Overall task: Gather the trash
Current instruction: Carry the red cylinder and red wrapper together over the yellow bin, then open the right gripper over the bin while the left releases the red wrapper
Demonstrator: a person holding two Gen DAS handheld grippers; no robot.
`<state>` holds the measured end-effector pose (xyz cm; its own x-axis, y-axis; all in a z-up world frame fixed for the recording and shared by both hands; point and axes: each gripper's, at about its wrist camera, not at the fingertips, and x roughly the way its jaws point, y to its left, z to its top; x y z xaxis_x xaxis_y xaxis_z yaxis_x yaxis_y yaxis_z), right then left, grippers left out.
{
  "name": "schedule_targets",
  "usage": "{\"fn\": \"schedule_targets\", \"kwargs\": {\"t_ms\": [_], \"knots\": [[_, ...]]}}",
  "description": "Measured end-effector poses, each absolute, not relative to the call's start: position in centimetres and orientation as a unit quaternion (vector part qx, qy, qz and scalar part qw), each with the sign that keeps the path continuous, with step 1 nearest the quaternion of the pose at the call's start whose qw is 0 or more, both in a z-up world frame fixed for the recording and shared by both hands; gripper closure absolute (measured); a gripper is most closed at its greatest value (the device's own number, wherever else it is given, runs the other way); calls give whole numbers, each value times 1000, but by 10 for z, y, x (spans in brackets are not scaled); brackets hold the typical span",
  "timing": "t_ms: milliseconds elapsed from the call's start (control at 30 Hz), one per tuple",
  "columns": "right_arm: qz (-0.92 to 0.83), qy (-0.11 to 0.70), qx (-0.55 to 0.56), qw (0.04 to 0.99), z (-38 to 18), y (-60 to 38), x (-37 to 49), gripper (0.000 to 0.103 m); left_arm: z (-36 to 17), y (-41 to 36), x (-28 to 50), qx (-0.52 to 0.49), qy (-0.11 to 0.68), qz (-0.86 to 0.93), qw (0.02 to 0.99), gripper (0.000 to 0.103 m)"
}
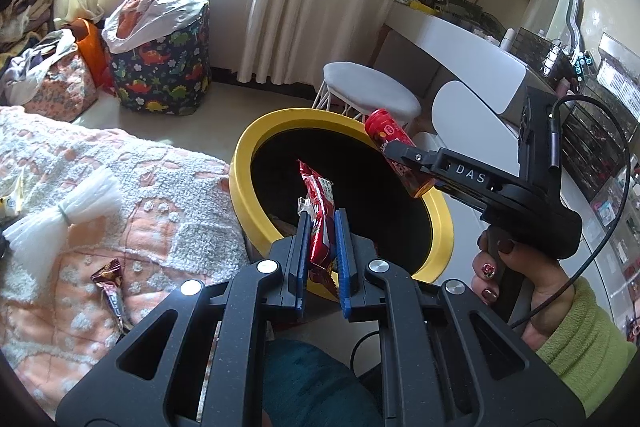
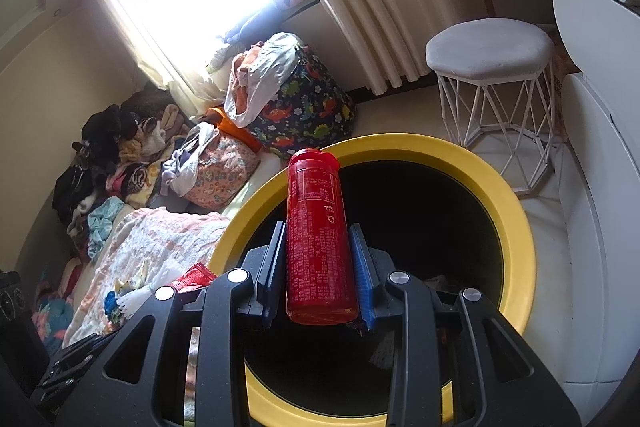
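My left gripper (image 1: 322, 217) is shut on a red snack wrapper (image 1: 318, 215), held upright over the near rim of a yellow bin (image 1: 240, 163) with a black inside. My right gripper (image 2: 318, 227) is shut on a red cylindrical can (image 2: 316, 227), which points forward over the yellow bin (image 2: 508, 203). In the left wrist view the right gripper (image 1: 406, 157) holds that can (image 1: 386, 131) above the bin's far right rim, with a hand (image 1: 532, 291) in a green sleeve on its handle. A brown wrapper (image 1: 112, 287) lies on the blanket.
A pink and white blanket (image 1: 100, 187) covers the bed left of the bin, with a white tassel (image 1: 60, 219) on it. A white wire stool (image 2: 492, 67), a dinosaur-print laundry bag (image 1: 164, 67), a floral bag (image 1: 56, 83) and a white desk (image 1: 460, 43) stand around.
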<state>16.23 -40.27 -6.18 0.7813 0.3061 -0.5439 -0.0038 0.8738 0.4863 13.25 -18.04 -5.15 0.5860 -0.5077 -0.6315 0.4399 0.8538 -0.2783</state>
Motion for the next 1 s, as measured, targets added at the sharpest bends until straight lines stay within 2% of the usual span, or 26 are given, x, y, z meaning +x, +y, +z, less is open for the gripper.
{"fn": "schedule_targets", "kwargs": {"t_ms": [833,867,900,933,967,1000], "knots": [[42,332,251,909,-80,-423,172,71,-80,-203,177,-48,387,-253,886,95],[39,332,250,909,-80,-423,172,71,-81,-201,178,-53,386,-250,886,93],[38,332,250,909,-80,-421,171,70,-81,-199,179,-57,387,-246,887,83],[35,332,252,908,-80,-421,171,67,-81,-197,179,-59,387,-241,888,76],[33,331,254,908,-80,-421,171,59,-80,-194,179,-62,386,-236,890,63],[31,331,254,908,-80,-420,170,56,-79,-192,177,-65,384,-231,892,57]]}}
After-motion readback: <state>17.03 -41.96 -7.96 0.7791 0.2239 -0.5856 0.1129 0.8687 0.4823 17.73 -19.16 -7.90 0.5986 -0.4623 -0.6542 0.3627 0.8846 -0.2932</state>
